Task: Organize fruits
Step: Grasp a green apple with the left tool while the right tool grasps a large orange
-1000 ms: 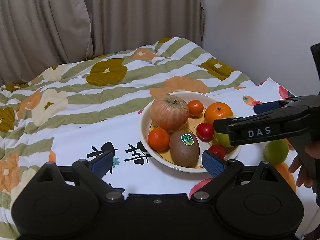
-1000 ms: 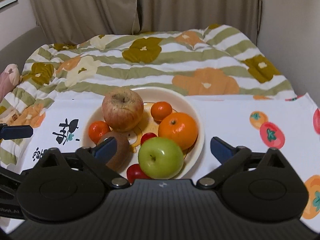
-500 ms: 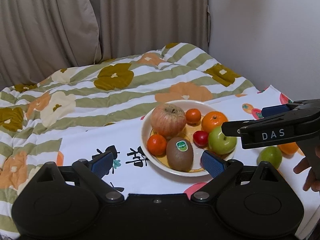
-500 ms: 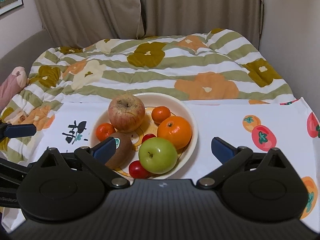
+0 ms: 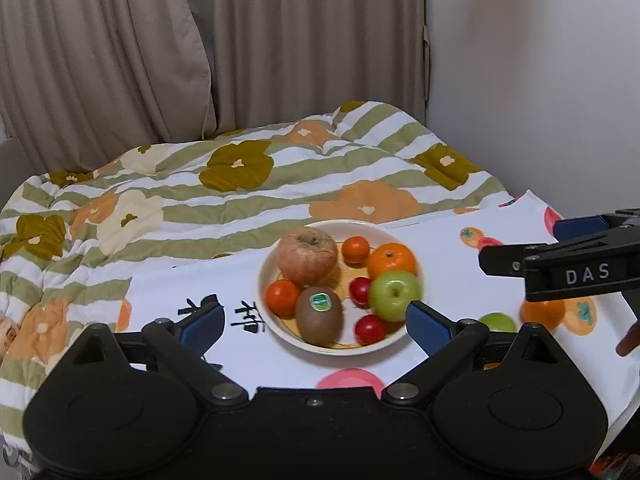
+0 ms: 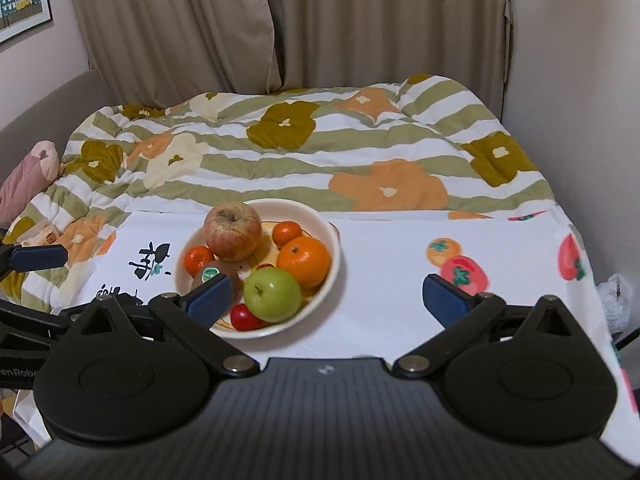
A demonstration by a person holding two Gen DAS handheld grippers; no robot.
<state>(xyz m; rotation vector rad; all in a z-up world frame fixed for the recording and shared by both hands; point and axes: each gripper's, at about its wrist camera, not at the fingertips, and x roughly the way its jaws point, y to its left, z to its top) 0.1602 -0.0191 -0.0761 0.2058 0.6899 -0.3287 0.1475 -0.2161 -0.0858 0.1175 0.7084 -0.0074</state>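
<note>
A cream bowl (image 5: 276,332) sits on a white fruit-print cloth (image 5: 460,264). It holds a red apple (image 5: 307,255), a green apple (image 5: 394,295), an orange (image 5: 391,259), a kiwi (image 5: 319,314), small tangerines and small red fruits. My left gripper (image 5: 314,320) is open and empty, held back from the bowl. My right gripper (image 6: 326,296) is open and empty, with the bowl (image 6: 332,240) ahead on its left. The right gripper also shows at the right edge of the left wrist view (image 5: 560,248). Another green fruit (image 5: 498,322) lies on the cloth right of the bowl.
A striped floral quilt (image 6: 304,148) covers the bed behind the cloth. Beige curtains (image 6: 304,20) hang at the back and a wall (image 5: 540,80) stands on the right. A pink cushion (image 6: 26,172) lies at the far left.
Both grippers have pulled back and up from the bowl, which now looks smaller. The green apple rests in the bowl, clear of the right gripper.
</note>
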